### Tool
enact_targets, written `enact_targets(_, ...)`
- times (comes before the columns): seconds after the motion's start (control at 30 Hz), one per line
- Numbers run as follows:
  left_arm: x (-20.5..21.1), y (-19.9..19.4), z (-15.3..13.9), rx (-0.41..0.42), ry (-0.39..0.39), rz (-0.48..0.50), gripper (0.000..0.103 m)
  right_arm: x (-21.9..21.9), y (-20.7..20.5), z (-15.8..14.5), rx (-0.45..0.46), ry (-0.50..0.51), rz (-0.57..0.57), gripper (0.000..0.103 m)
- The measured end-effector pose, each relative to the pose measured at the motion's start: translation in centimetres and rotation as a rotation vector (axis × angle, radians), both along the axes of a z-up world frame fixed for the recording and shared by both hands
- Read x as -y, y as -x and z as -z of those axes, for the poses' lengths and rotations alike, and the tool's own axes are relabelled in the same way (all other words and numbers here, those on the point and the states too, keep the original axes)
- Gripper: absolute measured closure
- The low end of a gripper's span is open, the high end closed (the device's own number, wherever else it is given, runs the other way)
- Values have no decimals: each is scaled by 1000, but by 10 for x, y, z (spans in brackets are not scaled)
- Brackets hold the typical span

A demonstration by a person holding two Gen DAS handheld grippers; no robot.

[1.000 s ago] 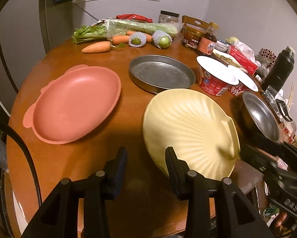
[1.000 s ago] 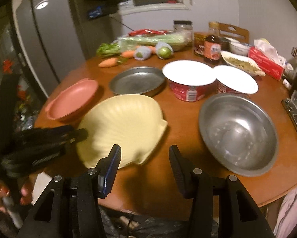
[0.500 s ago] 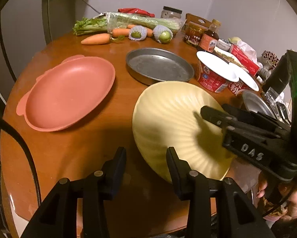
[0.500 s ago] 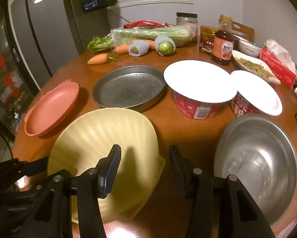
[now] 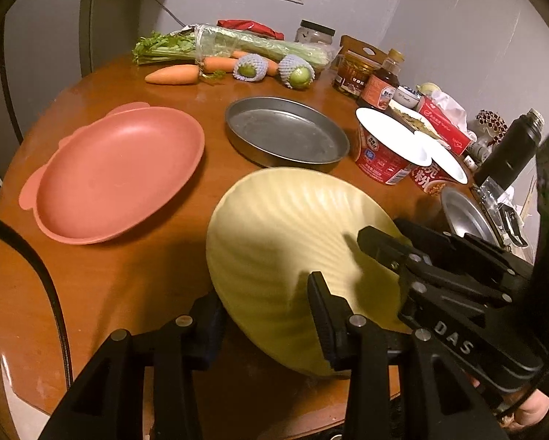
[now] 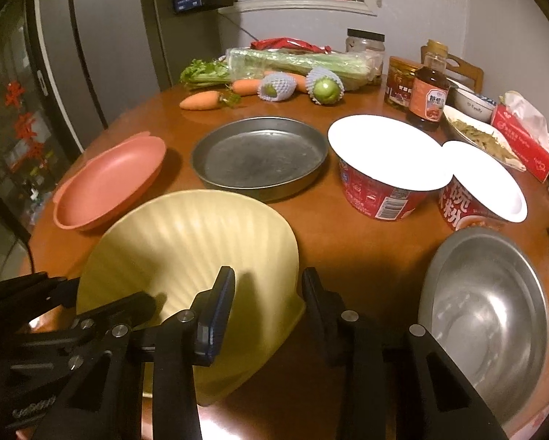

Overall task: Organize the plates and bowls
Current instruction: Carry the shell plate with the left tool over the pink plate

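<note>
On the desk (image 5: 135, 286), my right tongs (image 6: 267, 293), just closing, and left tongs (image 5: 263, 315) gripped the tilted yellow plate (image 5: 292, 249); nothing was stacked yet.

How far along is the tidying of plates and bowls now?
Nothing is stacked yet. In hand: the yellow shell plate, tilted, its rim between the jaws of the left tongs and the right tongs, which have just been closing on it. To do: pink plate, metal pan, metal bowl, all apart.
</note>
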State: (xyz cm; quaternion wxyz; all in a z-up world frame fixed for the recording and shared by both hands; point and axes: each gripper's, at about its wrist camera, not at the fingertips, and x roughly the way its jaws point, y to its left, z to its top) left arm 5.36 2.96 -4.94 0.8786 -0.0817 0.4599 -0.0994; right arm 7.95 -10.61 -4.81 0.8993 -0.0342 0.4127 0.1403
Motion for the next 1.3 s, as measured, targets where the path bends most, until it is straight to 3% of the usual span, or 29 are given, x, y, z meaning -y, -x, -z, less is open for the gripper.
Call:
enact_targets(0.63,-60,21,-52,134,8,-133,61,-51,23,-56,122,-54,-114,64)
enact_targets(1.03,-104,3,-71,181,-3,-243,61,-102,-8,-78,175,-41,-220,64)
enact_targets(1.3,-115,-19,-63,158,-32,-277,61,-124,-38,-79,186,-42,-266,64)
